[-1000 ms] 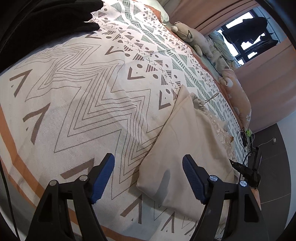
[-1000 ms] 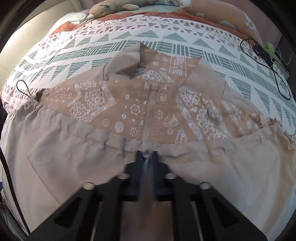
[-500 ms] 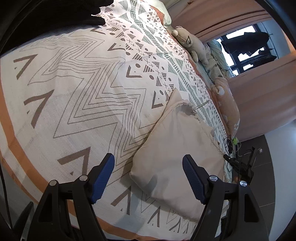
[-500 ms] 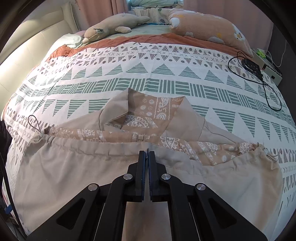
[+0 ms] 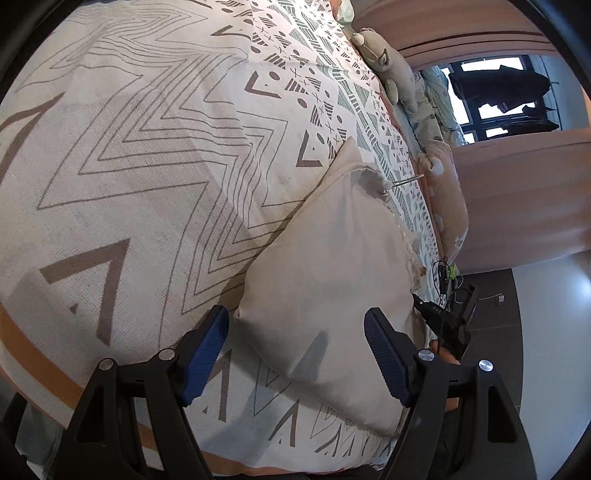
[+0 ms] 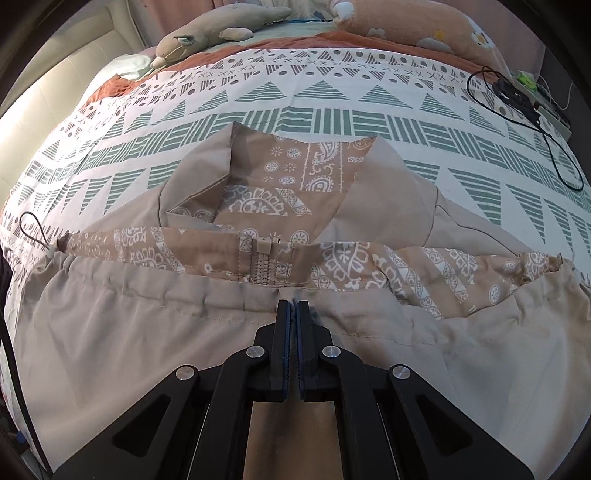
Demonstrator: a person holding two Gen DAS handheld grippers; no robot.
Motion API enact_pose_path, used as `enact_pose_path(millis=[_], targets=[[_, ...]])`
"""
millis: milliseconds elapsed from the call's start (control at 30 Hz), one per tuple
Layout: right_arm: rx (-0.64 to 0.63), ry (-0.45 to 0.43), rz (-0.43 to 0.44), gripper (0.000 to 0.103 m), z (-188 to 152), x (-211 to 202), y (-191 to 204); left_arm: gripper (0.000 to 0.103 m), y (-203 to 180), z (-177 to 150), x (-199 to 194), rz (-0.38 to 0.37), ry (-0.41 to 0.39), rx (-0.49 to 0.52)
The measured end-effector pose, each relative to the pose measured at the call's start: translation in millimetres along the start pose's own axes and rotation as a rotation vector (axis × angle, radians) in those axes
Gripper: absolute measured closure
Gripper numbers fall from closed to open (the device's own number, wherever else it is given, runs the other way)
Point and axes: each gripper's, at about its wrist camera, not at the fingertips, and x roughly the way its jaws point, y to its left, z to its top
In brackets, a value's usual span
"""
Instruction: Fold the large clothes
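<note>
Across the whole bed lies a big bedspread (image 6: 332, 110) with zigzags, triangles and stripes, and it fills most of both views. On top of it lies the jacket (image 6: 147, 332), a large beige one with a brown patterned lining. Its bottom part is folded up over its top, so the collar and a strip of lining peek out past the hem. A zipper (image 6: 263, 264) shows in the middle of that strip.

Seen from its own camera, the right gripper (image 6: 294, 314) points down at the jacket near the hem. Its jaws are pressed together. A thin bit of cloth may be caught between them, but I cannot tell for sure.

The left gripper (image 5: 295, 350) tilts down over the jacket's near corner, at the bed's edge. Its jaws stand wide apart with the corner between them, and the blue pads (image 5: 207, 354) do not touch the cloth.

Pink curtains (image 5: 517, 192) hang by a window (image 5: 498, 96) at the far side. A stuffed animal (image 6: 218, 31) and a pink pillow (image 6: 417, 27) lie at the head of the bed. A black cable (image 6: 546, 122) curls on the bedspread, well apart from the jacket. A thin cord loop (image 6: 35, 236) sticks out at the jacket's left end.

The jacket's sleeves are hidden under the fold. The picture edges are bent and dark.
</note>
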Motion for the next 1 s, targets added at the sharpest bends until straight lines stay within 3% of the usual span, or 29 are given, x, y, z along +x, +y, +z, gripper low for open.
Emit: enact_pose_path(millis=[67,300,333,367,400,467,633,767,833,867,900,1000], targets=[[0.003,0.002,0.010,0.103,-1.9,-1.1,-0.9,0.034,-0.8,2.2,8.1,-0.010,0.007,-0.015],[-0.006,0.006,-0.008,0.103,-3.3,0.5,2.0,0.037,-5.0,16.5,26.2,-0.073,-0.030,-0.029],[-0.008,0.008,-0.016,0.103,-2.9,0.5,3.7,0.043,-4.8,17.2,26.5,-0.071,-0.037,-0.032],[-0.011,0.010,-0.022,0.103,-2.4,0.5,4.3,0.064,-2.6,17.6,25.4,-0.054,-0.050,-0.035],[-0.012,0.012,-0.029,0.103,-2.2,0.5,5.7,0.075,-1.0,17.2,24.8,-0.024,-0.061,-0.041],[-0.009,0.014,-0.040,0.103,-1.5,-0.2,7.4,0.081,-0.2,16.8,23.5,-0.020,-0.063,-0.046],[0.044,0.058,-0.015,0.103,2.2,-14.4,5.2,0.084,-10.6,17.5,15.5,-0.037,-0.079,-0.021],[0.069,-0.008,-0.012,0.100,-3.3,-52.7,-3.1,0.085,-15.7,21.6,11.8,-0.069,-0.077,-0.019],[0.080,-0.034,0.006,0.079,-12.3,-74.1,-7.6,0.085,-19.9,21.7,10.1,-0.082,-0.077,-0.012],[0.088,-0.042,0.019,0.044,-18.4,-83.2,-9.2,0.085,-22.3,22.2,9.4,-0.091,-0.076,-0.010],[0.095,-0.056,0.042,0.021,-26.4,-93.3,-10.4,0.085,-25.6,23.1,9.1,-0.098,-0.075,-0.008],[0.099,-0.095,0.079,0.021,-51.3,-120.9,-13.4,0.087,-36.7,23.3,4.9,-0.125,-0.076,0.010]])
